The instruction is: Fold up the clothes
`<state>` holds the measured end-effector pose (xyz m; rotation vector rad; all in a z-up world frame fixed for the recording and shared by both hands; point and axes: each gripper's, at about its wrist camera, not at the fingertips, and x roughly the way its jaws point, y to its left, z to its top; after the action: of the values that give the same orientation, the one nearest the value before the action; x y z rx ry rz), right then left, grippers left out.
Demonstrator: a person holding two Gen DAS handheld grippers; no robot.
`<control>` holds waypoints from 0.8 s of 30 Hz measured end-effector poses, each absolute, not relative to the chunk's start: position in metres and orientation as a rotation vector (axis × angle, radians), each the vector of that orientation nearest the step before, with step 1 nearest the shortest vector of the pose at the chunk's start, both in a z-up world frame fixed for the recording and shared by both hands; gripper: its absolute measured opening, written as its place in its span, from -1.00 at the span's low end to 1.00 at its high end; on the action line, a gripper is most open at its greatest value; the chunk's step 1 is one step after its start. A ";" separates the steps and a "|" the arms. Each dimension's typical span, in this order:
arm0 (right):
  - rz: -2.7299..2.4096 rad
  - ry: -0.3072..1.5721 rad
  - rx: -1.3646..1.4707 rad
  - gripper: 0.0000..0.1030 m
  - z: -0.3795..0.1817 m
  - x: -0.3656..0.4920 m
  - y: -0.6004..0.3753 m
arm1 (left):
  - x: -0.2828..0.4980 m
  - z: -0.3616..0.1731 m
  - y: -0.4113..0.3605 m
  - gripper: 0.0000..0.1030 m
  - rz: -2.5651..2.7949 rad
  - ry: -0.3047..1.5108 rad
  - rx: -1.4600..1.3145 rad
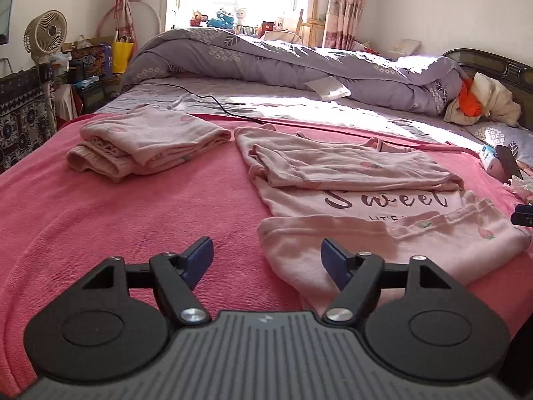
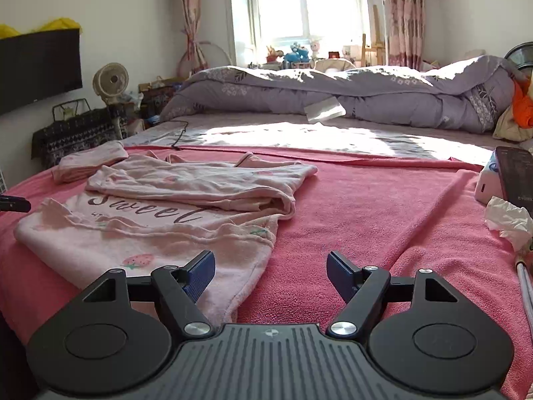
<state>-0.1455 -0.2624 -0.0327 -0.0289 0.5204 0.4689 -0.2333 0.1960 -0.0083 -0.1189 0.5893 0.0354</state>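
Observation:
A pale pink shirt (image 1: 366,200) printed "Sweet" lies flat on the pink blanket (image 1: 133,216), its sleeves and bottom hem folded inward over the body. In the right wrist view the same shirt (image 2: 160,220) fills the left half. A folded pink garment pile (image 1: 146,140) rests to its left, also seen as the pile (image 2: 90,161). My left gripper (image 1: 268,251) is open and empty at the shirt's near left corner. My right gripper (image 2: 269,266) is open and empty at the shirt's near right edge, its left finger over the cloth.
A rolled purple quilt (image 1: 299,60) lies across the far side of the bed, with a black cable (image 1: 216,103) before it. A dark phone (image 2: 516,173), a white box and crumpled tissue (image 2: 506,220) sit at the right edge. A fan (image 1: 45,33) and clutter stand left of the bed.

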 end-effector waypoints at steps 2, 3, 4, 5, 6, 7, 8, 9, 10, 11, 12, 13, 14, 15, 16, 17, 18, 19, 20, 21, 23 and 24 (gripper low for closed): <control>0.473 0.530 -0.029 0.44 -0.038 -0.140 -0.258 | -0.221 -0.016 0.193 0.48 0.036 0.612 -0.155; 0.478 0.529 -0.024 0.44 -0.040 -0.138 -0.256 | -0.217 -0.019 0.193 0.50 0.033 0.618 -0.170; 0.485 0.530 -0.015 0.44 -0.041 -0.134 -0.254 | -0.213 -0.022 0.193 0.51 0.022 0.624 -0.192; 0.492 0.532 -0.006 0.44 -0.043 -0.130 -0.252 | -0.211 -0.024 0.192 0.52 0.006 0.619 -0.212; 0.495 0.534 0.000 0.44 -0.044 -0.126 -0.251 | -0.209 -0.026 0.191 0.52 -0.009 0.613 -0.232; 0.492 0.538 0.001 0.44 -0.045 -0.123 -0.249 | -0.207 -0.029 0.190 0.52 -0.024 0.607 -0.252; 0.490 0.542 0.001 0.44 -0.045 -0.119 -0.248 | -0.206 -0.031 0.188 0.51 -0.036 0.594 -0.270; 0.490 0.548 0.002 0.44 -0.047 -0.116 -0.246 | -0.205 -0.032 0.187 0.46 -0.032 0.587 -0.274; 0.489 0.553 0.003 0.37 -0.048 -0.113 -0.244 | -0.205 -0.034 0.185 0.37 -0.029 0.581 -0.278; 0.489 0.559 0.004 0.29 -0.050 -0.110 -0.242 | -0.204 -0.035 0.182 0.28 -0.008 0.573 -0.265; 0.491 0.563 0.002 0.08 -0.050 -0.109 -0.240 | -0.205 -0.035 0.179 0.09 0.008 0.566 -0.253; 0.489 0.563 0.000 -0.14 -0.050 -0.110 -0.238 | -0.207 -0.035 0.176 0.01 0.018 0.558 -0.241; 0.492 0.556 -0.004 -0.23 -0.049 -0.112 -0.235 | -0.210 -0.034 0.174 -0.04 0.012 0.547 -0.233; 0.494 0.546 -0.011 -0.40 -0.048 -0.115 -0.233 | -0.212 -0.034 0.173 -0.07 0.011 0.542 -0.226; 0.481 0.526 -0.023 -0.46 -0.045 -0.120 -0.232 | -0.215 -0.033 0.170 -0.07 0.012 0.535 -0.206; 0.469 0.505 -0.035 -0.50 -0.042 -0.124 -0.231 | -0.217 -0.033 0.169 -0.07 0.013 0.531 -0.187; 0.456 0.483 -0.046 -0.59 -0.039 -0.129 -0.230 | -0.219 -0.033 0.168 0.02 0.014 0.526 -0.165; 0.443 0.458 -0.048 -0.60 -0.037 -0.132 -0.230 | -0.219 -0.035 0.168 0.30 0.012 0.528 -0.157; 0.430 0.433 -0.052 -0.60 -0.035 -0.134 -0.230 | -0.217 -0.037 0.170 0.49 0.007 0.537 -0.157; 0.424 0.419 -0.051 -0.60 -0.034 -0.135 -0.230 | -0.216 -0.038 0.171 0.68 0.002 0.538 -0.162; 0.425 0.427 -0.028 -0.60 -0.035 -0.133 -0.231 | -0.214 -0.041 0.171 0.68 0.000 0.532 -0.161; 0.428 0.435 -0.027 -0.60 -0.037 -0.133 -0.230 | -0.213 -0.041 0.170 0.66 0.002 0.526 -0.156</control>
<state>-0.1325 -0.2295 -0.0367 -0.0272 0.4354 0.4282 -0.2135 0.1697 -0.0407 -0.1564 0.5263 0.0022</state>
